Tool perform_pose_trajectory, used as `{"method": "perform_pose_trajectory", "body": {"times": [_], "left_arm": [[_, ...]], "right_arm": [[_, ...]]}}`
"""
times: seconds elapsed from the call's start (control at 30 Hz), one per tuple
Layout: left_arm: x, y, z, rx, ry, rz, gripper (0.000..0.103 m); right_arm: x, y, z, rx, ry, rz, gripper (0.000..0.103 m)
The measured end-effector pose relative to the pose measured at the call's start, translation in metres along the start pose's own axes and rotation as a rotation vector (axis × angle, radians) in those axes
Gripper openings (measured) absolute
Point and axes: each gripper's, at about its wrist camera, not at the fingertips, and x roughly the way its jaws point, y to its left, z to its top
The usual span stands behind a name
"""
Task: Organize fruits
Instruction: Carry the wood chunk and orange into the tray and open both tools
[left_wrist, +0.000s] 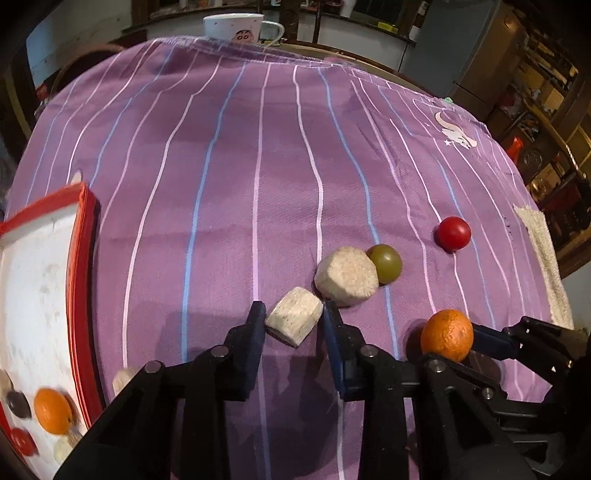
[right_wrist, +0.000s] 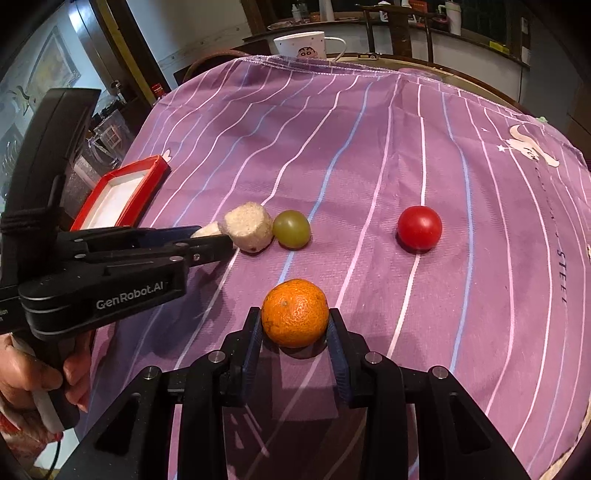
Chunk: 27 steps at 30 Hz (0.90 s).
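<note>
My left gripper (left_wrist: 294, 314) is shut on a small beige fruit chunk (left_wrist: 294, 320), low over the purple striped cloth (left_wrist: 229, 177). A bigger beige chunk (left_wrist: 347, 277) and a green grape (left_wrist: 386, 263) lie just beyond it. A red tomato (left_wrist: 453, 232) lies further right. My right gripper (right_wrist: 294, 319) is shut on an orange mandarin (right_wrist: 295, 312) that rests on the cloth; the mandarin also shows in the left wrist view (left_wrist: 447, 334). The red-rimmed white tray (left_wrist: 83, 258) at the left holds an orange (left_wrist: 52, 410), a dark fruit (left_wrist: 18, 404) and a red fruit (left_wrist: 23, 441).
A white cartoon mug (left_wrist: 236, 26) stands at the table's far edge. A beige towel (left_wrist: 543, 258) lies at the right edge. Another beige chunk (left_wrist: 123, 378) lies beside the tray. Cluttered shelves stand beyond the table on the right.
</note>
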Motion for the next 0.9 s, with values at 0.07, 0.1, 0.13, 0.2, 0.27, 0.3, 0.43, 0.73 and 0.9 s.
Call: {"method": "perform_pose_trajectory", "body": {"times": [0.07, 0.1, 0.13, 0.2, 0.27, 0.3, 0.43, 0.73, 0.9], "left_arm": [[-0.008, 0.004, -0.004, -0.021, -0.007, -0.012, 0.031], [-0.014, 0.008, -0.006, -0.034, -0.015, -0.021, 0.031], [-0.021, 0.012, -0.008, -0.047, -0.024, -0.03, 0.031], [-0.04, 0.024, -0.013, -0.073, -0.051, -0.039, 0.031], [-0.054, 0.037, -0.016, -0.09, -0.072, -0.034, 0.031], [-0.064, 0.048, -0.018, -0.101, -0.082, -0.029, 0.031], [-0.093, 0.097, -0.023, -0.152, -0.114, 0.046, 0.031], [-0.097, 0.221, -0.038, -0.327, -0.074, 0.206, 0.031], [-0.089, 0.246, -0.041, -0.362, -0.053, 0.211, 0.031]], "right_arm": [[-0.005, 0.004, -0.001, -0.002, -0.007, -0.007, 0.038], [-0.007, 0.007, -0.001, -0.002, -0.01, -0.009, 0.038], [-0.009, 0.01, -0.001, -0.003, -0.014, -0.01, 0.038], [-0.012, 0.018, -0.001, -0.008, -0.018, -0.009, 0.038], [-0.014, 0.028, 0.001, -0.014, -0.022, -0.001, 0.038], [-0.014, 0.034, 0.002, -0.019, -0.023, 0.005, 0.038], [-0.013, 0.073, 0.015, -0.064, -0.039, 0.047, 0.038], [0.025, 0.184, 0.052, -0.195, -0.013, 0.164, 0.038], [0.055, 0.226, 0.064, -0.229, 0.022, 0.173, 0.038]]}}
